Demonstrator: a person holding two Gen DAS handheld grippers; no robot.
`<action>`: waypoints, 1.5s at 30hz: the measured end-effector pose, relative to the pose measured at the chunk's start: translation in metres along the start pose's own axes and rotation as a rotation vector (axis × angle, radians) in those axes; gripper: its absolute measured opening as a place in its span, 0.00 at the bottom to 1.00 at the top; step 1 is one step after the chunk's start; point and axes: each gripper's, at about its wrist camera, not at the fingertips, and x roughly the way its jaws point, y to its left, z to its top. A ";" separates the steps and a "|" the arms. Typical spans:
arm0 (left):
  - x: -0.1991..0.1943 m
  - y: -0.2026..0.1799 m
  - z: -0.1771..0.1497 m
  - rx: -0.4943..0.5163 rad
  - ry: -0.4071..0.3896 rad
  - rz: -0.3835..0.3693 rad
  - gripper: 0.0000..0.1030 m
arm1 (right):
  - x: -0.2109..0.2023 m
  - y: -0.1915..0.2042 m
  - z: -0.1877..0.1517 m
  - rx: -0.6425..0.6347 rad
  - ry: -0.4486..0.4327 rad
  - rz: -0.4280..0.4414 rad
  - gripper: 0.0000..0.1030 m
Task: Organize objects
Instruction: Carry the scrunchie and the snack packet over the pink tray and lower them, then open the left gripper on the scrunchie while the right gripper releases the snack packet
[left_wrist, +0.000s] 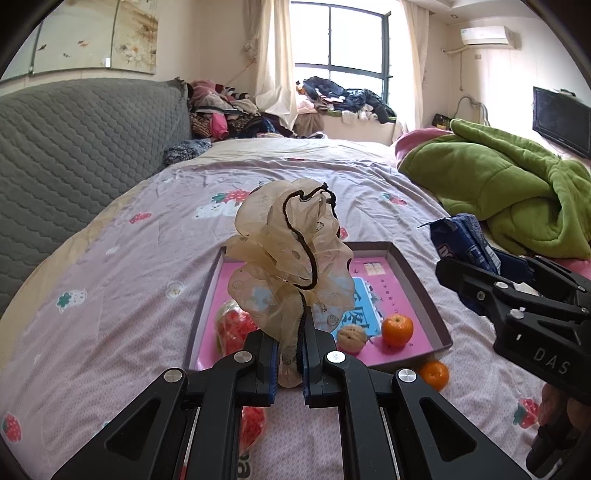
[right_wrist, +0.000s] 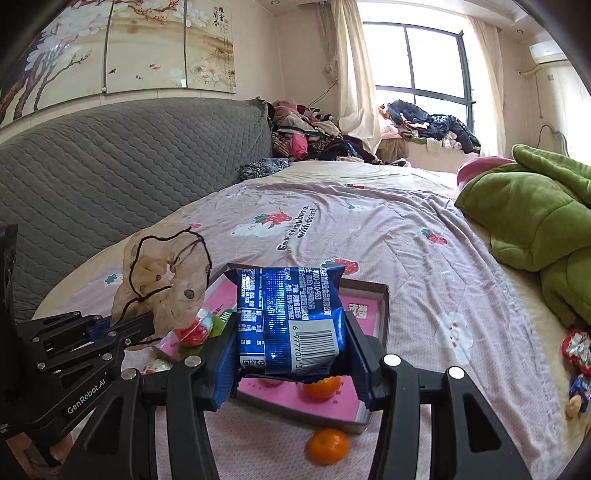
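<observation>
Gripping the beige scrunchie (left_wrist: 291, 254) in my left gripper (left_wrist: 290, 363); my right gripper (right_wrist: 291, 363) clamps the blue snack packet (right_wrist: 291, 317), tray (left_wrist: 417, 275) at twelve o'clock

Sheer beige scrunchie (left_wrist: 288, 254) with dark trim, upright, pinched at its base, blue foil snack pack (right_wrist: 291, 321) held barcode-up, pink-lined tray (left_wrist: 421, 295) on the bed holding an orange (left_wrist: 397, 329), walnut (left_wrist: 352, 336), red candy (left_wrist: 234, 326), second orange (left_wrist: 435, 374) just outside the tray's 5 o'clock corner

A bed (left_wrist: 110, 280) with a pale strawberry-print sheet carries a shallow tray (left_wrist: 439, 332). 1 orange (left_wrist: 435, 374) lies on the sheet just beside the tray's near corner. A green blanket (left_wrist: 517, 199) is heaped at the right, with wrapped snacks (right_wrist: 576, 350) below it.
</observation>
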 end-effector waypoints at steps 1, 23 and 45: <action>0.003 0.000 0.002 0.002 0.002 0.001 0.09 | 0.002 -0.001 0.001 -0.002 0.000 -0.006 0.50; 0.086 -0.013 0.007 0.015 0.134 -0.019 0.09 | 0.092 -0.034 -0.008 0.013 0.147 -0.048 0.50; 0.132 -0.020 -0.004 0.019 0.258 -0.050 0.09 | 0.139 -0.046 -0.033 0.058 0.258 -0.085 0.51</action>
